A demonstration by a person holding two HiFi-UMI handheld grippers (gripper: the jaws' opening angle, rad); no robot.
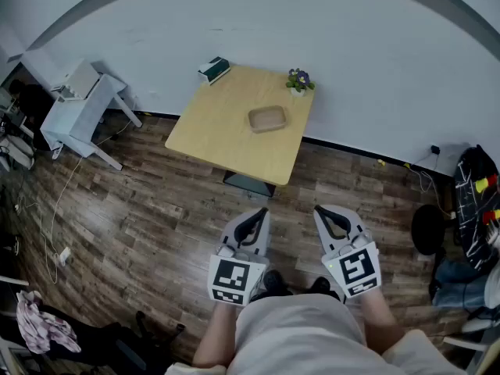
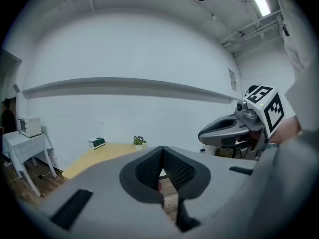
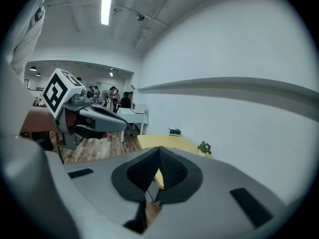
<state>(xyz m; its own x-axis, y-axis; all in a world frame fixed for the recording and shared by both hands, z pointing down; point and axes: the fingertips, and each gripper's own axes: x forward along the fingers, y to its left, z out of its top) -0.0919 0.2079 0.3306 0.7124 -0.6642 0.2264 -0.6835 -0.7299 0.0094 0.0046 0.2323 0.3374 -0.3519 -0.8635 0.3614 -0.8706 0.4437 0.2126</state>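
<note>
Both grippers sit low, close to the person's body, over the wood floor (image 1: 141, 225). Left gripper (image 1: 262, 212): fingers clenched, tips meeting, nothing btwn them. Right gripper (image 1: 320, 209): same, fingers pressed together and empty. They're side by side, apart from each other.

Nearest thing ahead is a shallow wooden tray (image 1: 267, 119), lying flat approx mid-table (image 1: 211, 135), well apart from both grippers. Looks empty. A small flower pot (image 1: 298, 80) stands near it by the far right corner; a green box (image 1: 213, 69) sits at the far left corner, right at the edge.

Likely trouble, as I judge it:
- The pot is light-looking and near both tray and table edge, so a wide sweep w/ the right gripper could tip it or knock it off.
- Fingers clenched like this would only shove the tray on contact, not take hold of it.
- The table's dark base (image 1: 248, 183) is just ahead of the feet, so it's a trip point.
- The loose cable (image 1: 58, 209) on the floor is off to the left, so less of a worry.
</note>
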